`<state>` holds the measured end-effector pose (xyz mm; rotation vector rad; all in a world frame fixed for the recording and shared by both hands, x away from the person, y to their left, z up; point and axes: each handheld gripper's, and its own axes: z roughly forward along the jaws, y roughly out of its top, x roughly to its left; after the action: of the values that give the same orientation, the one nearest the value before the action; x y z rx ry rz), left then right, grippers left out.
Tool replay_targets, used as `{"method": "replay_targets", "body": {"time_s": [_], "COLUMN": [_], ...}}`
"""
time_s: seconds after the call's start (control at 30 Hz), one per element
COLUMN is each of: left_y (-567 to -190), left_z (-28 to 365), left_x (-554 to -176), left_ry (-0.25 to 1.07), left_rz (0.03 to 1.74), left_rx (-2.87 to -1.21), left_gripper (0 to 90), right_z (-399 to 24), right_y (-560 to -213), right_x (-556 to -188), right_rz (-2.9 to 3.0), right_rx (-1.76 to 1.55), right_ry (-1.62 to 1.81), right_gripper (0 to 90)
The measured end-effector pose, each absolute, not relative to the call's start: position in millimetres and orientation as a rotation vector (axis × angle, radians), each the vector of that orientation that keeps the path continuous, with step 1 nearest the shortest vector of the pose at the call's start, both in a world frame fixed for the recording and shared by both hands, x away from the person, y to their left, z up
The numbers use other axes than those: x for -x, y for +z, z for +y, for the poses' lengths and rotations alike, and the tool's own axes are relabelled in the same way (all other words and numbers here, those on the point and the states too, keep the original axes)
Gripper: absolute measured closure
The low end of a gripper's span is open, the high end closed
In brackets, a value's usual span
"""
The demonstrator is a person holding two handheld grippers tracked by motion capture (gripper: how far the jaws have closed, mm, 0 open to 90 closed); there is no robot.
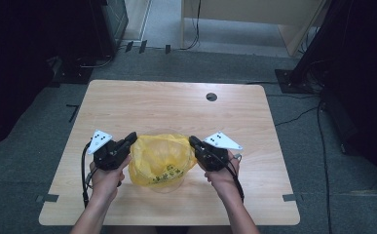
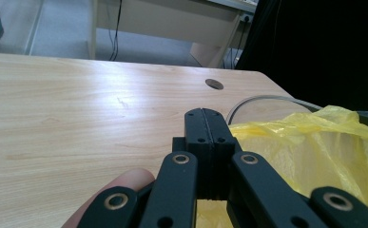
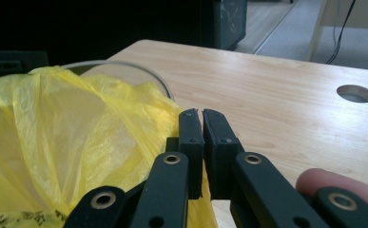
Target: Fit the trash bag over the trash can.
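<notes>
Black print low on the yellow bag [image 1: 160, 161] was too small to read. We held the L gripper [image 1: 130, 139] & R gripper [image 1: 193, 142] angled inward, forearms coming up from the near table [image 1: 176, 102] edge. Both jaw pairs were clamped on the bag's rim at opp. sides. Bag lined a clear container [image 2: 262, 102], near-centre of the table.
</notes>
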<state>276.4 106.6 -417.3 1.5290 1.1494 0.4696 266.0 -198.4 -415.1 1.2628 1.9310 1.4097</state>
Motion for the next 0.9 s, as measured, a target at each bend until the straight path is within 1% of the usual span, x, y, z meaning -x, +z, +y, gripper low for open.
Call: {"method": "replay_targets", "body": {"time_s": [0.23, 0.43, 0.53, 0.63, 0.7, 0.73, 0.77, 0.8, 0.83, 0.87, 0.9], "left_y": [-422, -427, -431, -436, -437, -437, -437, -438, -438, -437, -437], "left_z": [108, 105, 108, 106, 105, 104, 104, 103, 103, 101, 101], "left_x": [-281, -284, -287, -288, -287, -287, -287, -289, -289, -288, -288], "left_ry": [0.429, 0.435, 0.409, 0.421, 0.427, 0.45, 0.45, 0.457, 0.457, 0.498, 0.498], "left_rz": [1.169, 1.212, 1.226, 1.234, 1.243, 1.255, 1.255, 1.267, 1.267, 1.269, 1.269], "left_rx": [-1.51, -1.541, -1.535, -1.571, -1.578, -1.581, -1.581, -1.577, -1.577, -1.583, -1.583], "left_gripper": [90.0, 90.0, 90.0, 90.0, 90.0, 90.0, 90.0, 90.0, 90.0, 90.0, 90.0], "right_z": [-196, -192, -191, -190, -193, -198, -198, -204, -204, -211, -213], "right_y": [-410, -402, -395, -394, -398, -407, -407, -417, -417, -425, -426], "right_x": [-268, -267, -267, -269, -273, -278, -278, -282, -282, -284, -282], "right_rz": [1.953, 1.959, 1.958, 1.95, 1.928, 1.885, 1.885, 1.855, 1.855, 1.84, 1.822], "right_rx": [-1.245, -1.187, -1.156, -1.156, -1.187, -1.267, -1.267, -1.372, -1.372, -1.444, -1.446], "right_ry": [1.383, 1.349, 1.352, 1.322, 1.297, 1.255, 1.255, 1.23, 1.23, 1.283, 1.326], "right_gripper": [87.4, 87.2, 87.2, 87.4, 88.6, 89.7, 89.7, 90.0, 90.0, 89.5, 87.0]}}
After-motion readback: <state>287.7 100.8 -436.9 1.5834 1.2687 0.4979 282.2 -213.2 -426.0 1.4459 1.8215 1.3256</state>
